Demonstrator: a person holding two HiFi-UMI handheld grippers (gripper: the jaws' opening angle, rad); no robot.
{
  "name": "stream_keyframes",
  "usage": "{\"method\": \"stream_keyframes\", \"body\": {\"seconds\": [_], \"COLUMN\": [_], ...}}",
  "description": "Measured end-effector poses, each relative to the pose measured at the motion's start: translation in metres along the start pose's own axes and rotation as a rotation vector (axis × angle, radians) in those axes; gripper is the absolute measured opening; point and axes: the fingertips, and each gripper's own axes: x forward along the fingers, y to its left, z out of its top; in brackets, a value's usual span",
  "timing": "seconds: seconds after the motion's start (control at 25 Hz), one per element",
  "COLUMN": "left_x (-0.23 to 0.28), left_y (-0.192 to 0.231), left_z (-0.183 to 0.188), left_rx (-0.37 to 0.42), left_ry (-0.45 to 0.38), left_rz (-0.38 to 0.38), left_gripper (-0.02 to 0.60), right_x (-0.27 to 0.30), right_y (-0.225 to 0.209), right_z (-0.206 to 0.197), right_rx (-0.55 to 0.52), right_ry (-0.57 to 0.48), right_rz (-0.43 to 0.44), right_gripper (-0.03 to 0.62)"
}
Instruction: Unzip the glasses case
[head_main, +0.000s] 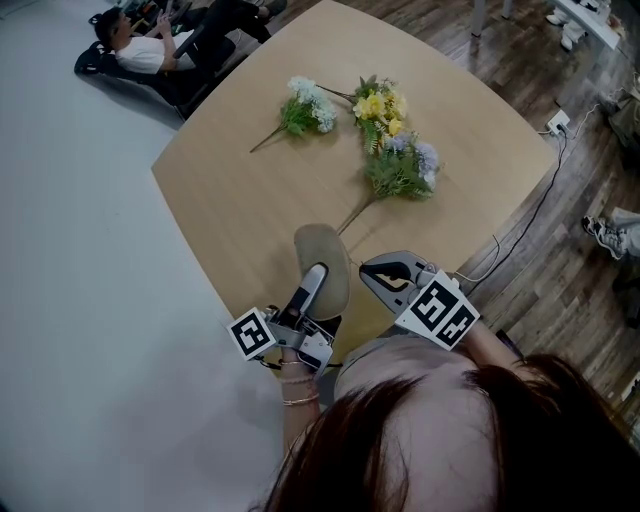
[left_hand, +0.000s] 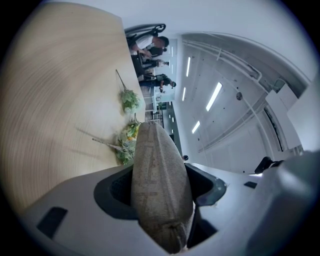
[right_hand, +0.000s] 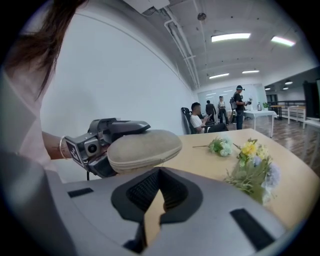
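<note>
Left gripper view has the glasses case (left_hand: 160, 185) wedged end-first between my left tongs (left_hand: 162, 220), both pads pressing on its sides, the rest of it jutting out over the near edge of the table (left_hand: 55, 95). From the head view the case (head_main: 325, 255) looks held up off the wood, not lying on it. My right tongs (right_hand: 159, 192) hang just beside it with their tips pressed together and nothing in them; the case (right_hand: 145, 147) sits just ahead and to their left. I judge this as the start of the job: case steadied, zip not yet touched. Next I must find the zip pull and pinch it with the right tongs. That pull is what I cannot make out; only a seam shows along the case's edge. Farther off lie some flowers (head_main: 390, 140).
</note>
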Motion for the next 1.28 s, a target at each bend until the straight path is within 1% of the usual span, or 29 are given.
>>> {"method": "stream_keyframes", "body": {"seconds": [0.56, 1.04, 1.28], "left_x": [-0.006, -0.008, -0.009], "left_y": [-0.003, -0.001, 0.0], "left_z": [0.017, 0.025, 0.028], "left_rx": [0.001, -0.009, -0.017], "left_ry": [-0.055, -0.092, -0.11], "left_rz": [-0.013, -0.017, -0.034], "left_gripper": [0.279, 0.279, 0.279], "right_x": [0.004, 0.006, 0.006], "right_y": [0.018, 0.027, 0.031], "right_z": [0.005, 0.003, 0.004], "right_rx": [0.006, 0.011, 0.02], "right_ry": [-0.009, -0.005, -0.007], "right_rz": [0.059, 0.09, 0.105], "right_gripper": [0.014, 0.014, 0.014]}}
